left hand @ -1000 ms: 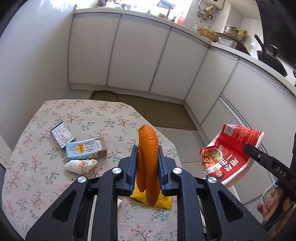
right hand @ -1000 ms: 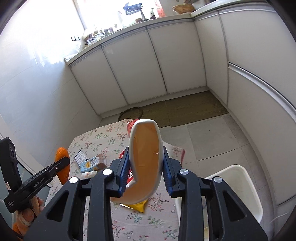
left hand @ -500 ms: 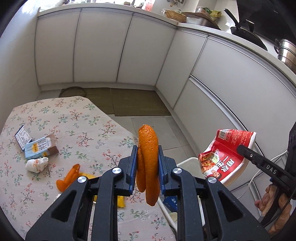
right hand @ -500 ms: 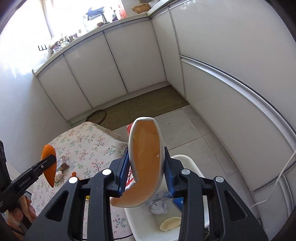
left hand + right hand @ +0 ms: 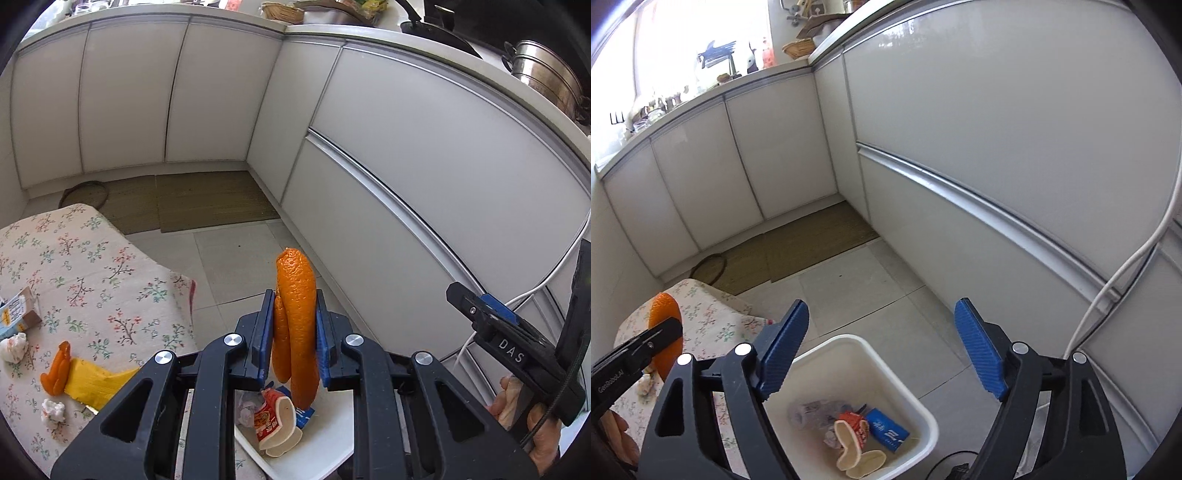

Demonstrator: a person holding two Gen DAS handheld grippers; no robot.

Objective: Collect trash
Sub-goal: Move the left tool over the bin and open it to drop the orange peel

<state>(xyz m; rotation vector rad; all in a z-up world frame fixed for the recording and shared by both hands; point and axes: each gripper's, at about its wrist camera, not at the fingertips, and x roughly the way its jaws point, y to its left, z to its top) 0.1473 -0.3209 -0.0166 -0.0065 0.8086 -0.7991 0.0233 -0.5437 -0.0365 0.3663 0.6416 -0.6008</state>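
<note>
The bench [image 5: 92,280] with its flowered cloth sits at my left, and the white bin [image 5: 916,402] stands on the floor just beside its corner, already holding a crushed red noodle cup [image 5: 853,432], a blue wrapper [image 5: 888,430] and some crumpled paper. My right tool [image 5: 882,347] hangs above the bin with its blue pads opening wide and nothing between them, so I judge its load is delivered. My left tool [image 5: 293,332] is pressed tight on a long strip of orange peel [image 5: 297,317], which stands upright between the pads, its lower end dangling over the near edge of the bin. The step in hand is dropping that peel: I should bring the left tool further over the middle of the bin before spreading it, since the peel hangs near the rim and could catch there or fall to the floor. On the bench more trash waits: a yellow wrapper [image 5: 98,382], another piece of peel [image 5: 55,373], white paper wads [image 5: 14,347], a small carton [image 5: 18,319]
</note>
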